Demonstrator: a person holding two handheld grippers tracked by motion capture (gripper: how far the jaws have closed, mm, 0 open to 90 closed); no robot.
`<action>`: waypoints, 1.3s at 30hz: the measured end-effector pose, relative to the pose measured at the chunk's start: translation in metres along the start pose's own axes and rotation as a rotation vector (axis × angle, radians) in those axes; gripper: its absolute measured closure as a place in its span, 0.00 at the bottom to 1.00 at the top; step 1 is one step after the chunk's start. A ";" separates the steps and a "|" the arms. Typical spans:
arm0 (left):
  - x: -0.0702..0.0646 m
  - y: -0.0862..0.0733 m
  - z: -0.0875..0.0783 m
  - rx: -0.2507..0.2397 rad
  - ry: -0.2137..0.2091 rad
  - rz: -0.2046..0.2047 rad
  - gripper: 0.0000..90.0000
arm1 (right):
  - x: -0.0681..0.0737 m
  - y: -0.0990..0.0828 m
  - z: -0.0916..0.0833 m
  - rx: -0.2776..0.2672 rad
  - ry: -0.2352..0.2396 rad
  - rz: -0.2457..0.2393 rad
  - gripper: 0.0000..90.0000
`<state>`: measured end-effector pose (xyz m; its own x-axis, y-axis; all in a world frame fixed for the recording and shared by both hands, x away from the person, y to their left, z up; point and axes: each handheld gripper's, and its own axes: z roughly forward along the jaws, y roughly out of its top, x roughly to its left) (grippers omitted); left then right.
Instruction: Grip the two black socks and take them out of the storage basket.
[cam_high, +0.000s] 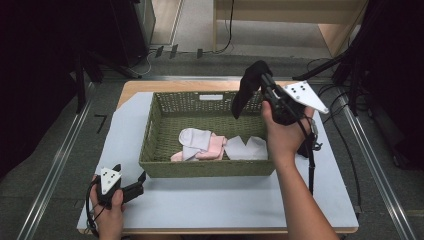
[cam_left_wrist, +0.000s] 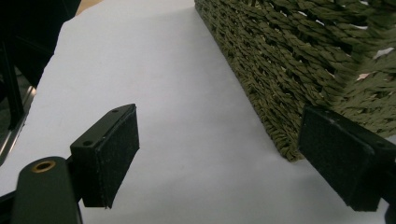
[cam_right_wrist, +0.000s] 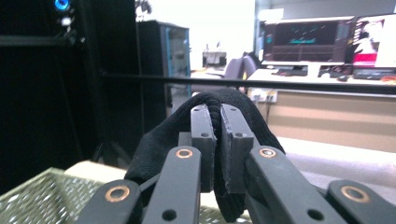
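Basket at the centre of your table, socks inside, one sock lifted above its 1 o'clock corner.

You had the basket (cam_high: 160, 145) sitting mid-sheet on the table (cam_high: 210, 205). Inside it, a folded sock pair (cam_high: 197, 142) lay at the middle, with a flat sock (cam_high: 247, 148) touching it at 3 o'clock. Your right gripper (cam_high: 260, 80) pinched a hanging sock (cam_high: 245, 92) above the basket's 1 o'clock corner. Your left gripper (cam_high: 137, 182) rested on the sheet at the basket's 7 o'clock corner, just outside the wall.

left gripper (cam_high: 131, 186): black body, grey three-cornered plate, black dots | right gripper (cam_high: 265, 82): same plate, black cable | jaws: black pads, brass-ringed screw holes | forearms: no sleeves
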<state>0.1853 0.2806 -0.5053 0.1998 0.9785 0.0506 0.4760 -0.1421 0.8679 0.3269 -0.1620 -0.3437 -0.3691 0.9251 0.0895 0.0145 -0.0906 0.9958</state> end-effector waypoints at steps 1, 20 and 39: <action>0.000 0.000 0.000 0.001 0.001 0.001 0.16 | -0.004 0.003 -0.002 -0.009 -0.008 0.004 0.95; -0.001 0.000 0.000 0.001 0.005 0.005 0.16 | -0.065 -0.001 -0.046 -0.049 -0.230 -0.039 0.94; -0.001 0.000 0.000 0.000 0.006 0.007 0.16 | -0.094 -0.101 -0.066 0.170 -0.284 -0.009 0.90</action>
<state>0.1850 0.2799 -0.5053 0.1979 0.9784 0.0599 0.4743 -0.1491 0.8676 0.2983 -0.2639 -0.4537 -0.0961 0.9936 0.0587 0.1759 -0.0411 0.9835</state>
